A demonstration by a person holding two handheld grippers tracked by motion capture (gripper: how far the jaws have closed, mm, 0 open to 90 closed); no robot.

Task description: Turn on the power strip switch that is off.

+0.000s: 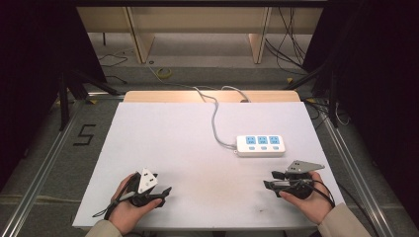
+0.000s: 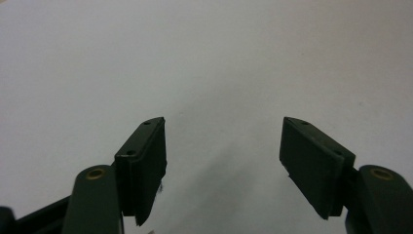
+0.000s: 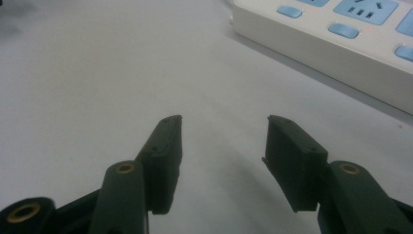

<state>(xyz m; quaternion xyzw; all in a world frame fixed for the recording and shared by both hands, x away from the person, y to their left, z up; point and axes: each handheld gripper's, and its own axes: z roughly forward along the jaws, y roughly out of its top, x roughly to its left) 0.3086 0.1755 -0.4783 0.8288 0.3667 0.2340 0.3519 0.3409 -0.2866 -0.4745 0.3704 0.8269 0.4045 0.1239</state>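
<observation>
- A white table top takes up the middle of the high view, matte and a little scuffed, with a faint grey smudge near its front centre.
- Behind the white sheet a strip of pale wood shows along the far edge.
- The power strip lies flat on the right half of the table, white with three blue sockets and a blue switch below each one (in the right gripper view it sits at the upper right).
- Its grey cord curls from its left end toward the far edge of the table and drops over it.
- The right gripper rests low at the front right of the table, held in the right hand; it lies near the power strip but apart from it.
- Its jaws stand wide apart with nothing between them, just bare table seen through the gap in the right gripper view.
- The left gripper rests at the front left, held in the left hand, well apart from the power strip.
- Its jaws are also spread wide and hold nothing; in the left gripper view plain white table lies below them.
- Around the table the floor is grey, with a black "5" mark at the left.
- Metal rails run along both sides of the table.
- At the back stand light wooden legs of a bench, with loose cables on the floor and dark curtains at either side.
</observation>
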